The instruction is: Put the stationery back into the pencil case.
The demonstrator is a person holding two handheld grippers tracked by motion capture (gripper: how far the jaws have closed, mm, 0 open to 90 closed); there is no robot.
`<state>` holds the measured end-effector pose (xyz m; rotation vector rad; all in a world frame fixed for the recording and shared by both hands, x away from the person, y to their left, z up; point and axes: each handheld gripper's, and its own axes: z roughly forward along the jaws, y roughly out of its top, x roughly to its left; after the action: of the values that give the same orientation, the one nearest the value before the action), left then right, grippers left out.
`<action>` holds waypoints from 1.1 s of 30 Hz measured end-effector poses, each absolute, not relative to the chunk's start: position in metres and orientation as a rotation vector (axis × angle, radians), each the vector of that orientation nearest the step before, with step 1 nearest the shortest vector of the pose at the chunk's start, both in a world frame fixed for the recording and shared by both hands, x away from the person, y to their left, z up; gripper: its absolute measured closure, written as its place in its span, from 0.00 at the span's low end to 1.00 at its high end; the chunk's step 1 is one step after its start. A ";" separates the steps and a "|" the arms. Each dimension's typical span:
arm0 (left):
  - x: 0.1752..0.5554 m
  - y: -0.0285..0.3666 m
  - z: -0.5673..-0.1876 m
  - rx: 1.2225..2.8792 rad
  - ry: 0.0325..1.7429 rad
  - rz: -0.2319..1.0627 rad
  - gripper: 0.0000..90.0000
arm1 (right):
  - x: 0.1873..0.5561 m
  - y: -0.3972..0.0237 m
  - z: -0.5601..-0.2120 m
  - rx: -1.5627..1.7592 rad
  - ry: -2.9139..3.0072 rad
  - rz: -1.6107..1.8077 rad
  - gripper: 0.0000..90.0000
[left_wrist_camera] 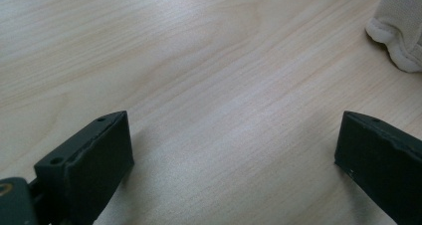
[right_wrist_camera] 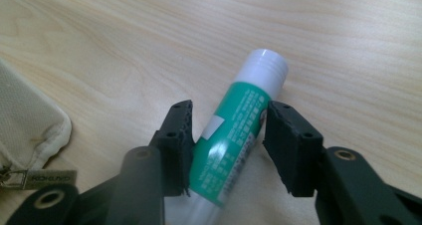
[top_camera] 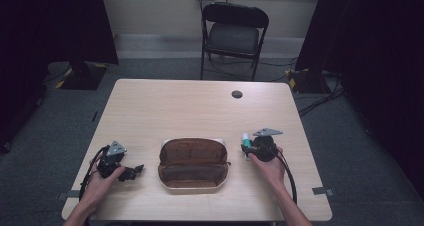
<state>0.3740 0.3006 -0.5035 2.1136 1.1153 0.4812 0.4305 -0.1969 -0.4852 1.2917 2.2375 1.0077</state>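
- Two black jaws of the right gripper (right_wrist_camera: 226, 150) bracket the green glue stick (right_wrist_camera: 234, 135) in the right gripper view. The left pad looks to touch the tube, while a thin gap seems to remain at the right pad, so I judge the grip not yet firm.
- The glue stick lies flat on the wooden table (top_camera: 200, 106), its white cap pointing away from the hand, just right of the open pencil case (top_camera: 193, 164).
- To do this well, finish the squeeze on the green body, square across the tube, not on the cap, which could pop off or let the stick swivel.
- Lift only when both pads press evenly; the round tube may roll out sideways otherwise.
- The case lies open, its brown lining up, so a short carry to the left should bring the stick over the lower half.
- The left gripper (top_camera: 131, 172) rests on the table left of the case, its jaws spread wide with nothing between them; it could steady the cream rim if the case slides.
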 end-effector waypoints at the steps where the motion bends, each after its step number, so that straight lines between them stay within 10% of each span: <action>1: 0.374 0.301 -0.503 2.117 1.116 0.479 0.01 | 0.430 -0.197 -0.486 1.295 2.240 1.005 0.62; 33: 0.375 0.301 -0.503 2.122 1.115 0.471 0.00 | 0.429 -0.199 -0.491 1.211 2.310 0.967 0.71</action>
<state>0.3754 0.3006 -0.5033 2.1220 1.1154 0.4709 0.4294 -0.1991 -0.4907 1.2108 2.3099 0.9670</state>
